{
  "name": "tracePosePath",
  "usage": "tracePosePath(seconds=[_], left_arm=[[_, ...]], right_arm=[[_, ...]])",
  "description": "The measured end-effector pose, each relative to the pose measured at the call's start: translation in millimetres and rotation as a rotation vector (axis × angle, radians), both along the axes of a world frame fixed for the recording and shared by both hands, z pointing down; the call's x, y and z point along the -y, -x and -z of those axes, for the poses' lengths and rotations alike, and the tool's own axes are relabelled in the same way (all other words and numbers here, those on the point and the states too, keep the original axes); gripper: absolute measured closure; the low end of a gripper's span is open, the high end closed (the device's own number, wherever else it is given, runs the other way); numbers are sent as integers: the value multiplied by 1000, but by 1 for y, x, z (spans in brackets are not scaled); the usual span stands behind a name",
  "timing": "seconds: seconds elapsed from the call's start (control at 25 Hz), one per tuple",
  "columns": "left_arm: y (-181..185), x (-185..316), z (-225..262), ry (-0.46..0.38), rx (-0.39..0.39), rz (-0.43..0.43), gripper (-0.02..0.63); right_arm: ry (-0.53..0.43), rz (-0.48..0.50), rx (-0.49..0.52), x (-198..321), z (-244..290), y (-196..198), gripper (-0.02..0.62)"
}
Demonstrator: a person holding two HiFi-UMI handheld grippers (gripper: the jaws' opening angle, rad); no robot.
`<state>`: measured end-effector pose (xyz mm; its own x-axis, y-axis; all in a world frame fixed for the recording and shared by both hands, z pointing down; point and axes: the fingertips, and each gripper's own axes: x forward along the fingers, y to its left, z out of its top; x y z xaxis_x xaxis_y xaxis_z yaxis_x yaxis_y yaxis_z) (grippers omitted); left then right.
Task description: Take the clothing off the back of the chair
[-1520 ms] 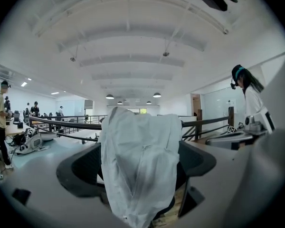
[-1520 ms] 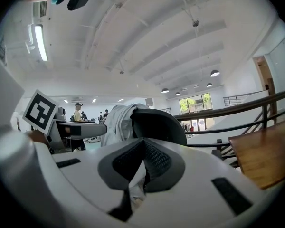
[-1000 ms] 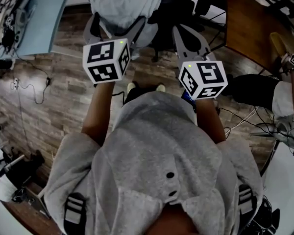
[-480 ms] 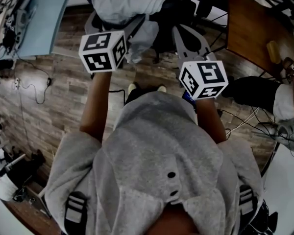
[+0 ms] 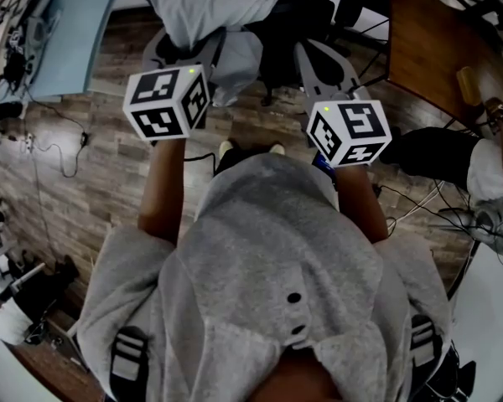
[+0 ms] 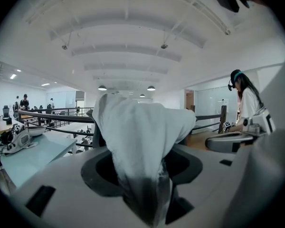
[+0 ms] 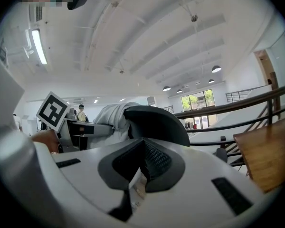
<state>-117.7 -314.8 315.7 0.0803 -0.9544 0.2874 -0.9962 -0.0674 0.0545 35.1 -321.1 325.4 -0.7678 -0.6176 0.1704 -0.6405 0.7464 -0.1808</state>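
A pale grey garment [image 5: 210, 2] is draped over the back of a black chair [image 5: 302, 23] at the top of the head view. My left gripper [image 5: 193, 47] reaches into its near edge. In the left gripper view the cloth [image 6: 137, 137] fills the gap of the left gripper [image 6: 145, 194]; the jaws are closing and pinch a fold of it at the bottom. My right gripper [image 5: 317, 57] hovers beside the chair, apart from the garment. Its view shows the right gripper [image 7: 137, 184] shut, with the chair back [image 7: 156, 122] and the garment [image 7: 111, 115] beyond.
A wooden desk [image 5: 427, 40] stands at the upper right, and another person's arm [image 5: 486, 170] reaches in beside it. A light blue table [image 5: 75, 32] is at the upper left. Cables [image 5: 59, 153] lie on the wood floor. A railing [image 7: 237, 103] runs behind the chair.
My left gripper's marker cube has slid to the left in the head view, and the garment's near edge has bunched toward it. The right gripper has stayed where it was.
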Motion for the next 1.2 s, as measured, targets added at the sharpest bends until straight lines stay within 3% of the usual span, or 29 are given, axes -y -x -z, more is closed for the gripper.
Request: tracePosePath(seconds=[0.12,0.24,0.92,1.2], left_arm=[[-9,-3,3,-11,-30,-23,456],[-9,-8,3,-18,-36,-26,493],[-5,-50,11,-39,-57,-19,512],[1,-57,16,-52,-79,-41,512]], right_arm=[[5,4,3,-2,-2,0,586],[2,12,5,-7,-1,4,586],[-13,49,6,-42,9,15,586],[-50,-17,9,-42,26,9,586]])
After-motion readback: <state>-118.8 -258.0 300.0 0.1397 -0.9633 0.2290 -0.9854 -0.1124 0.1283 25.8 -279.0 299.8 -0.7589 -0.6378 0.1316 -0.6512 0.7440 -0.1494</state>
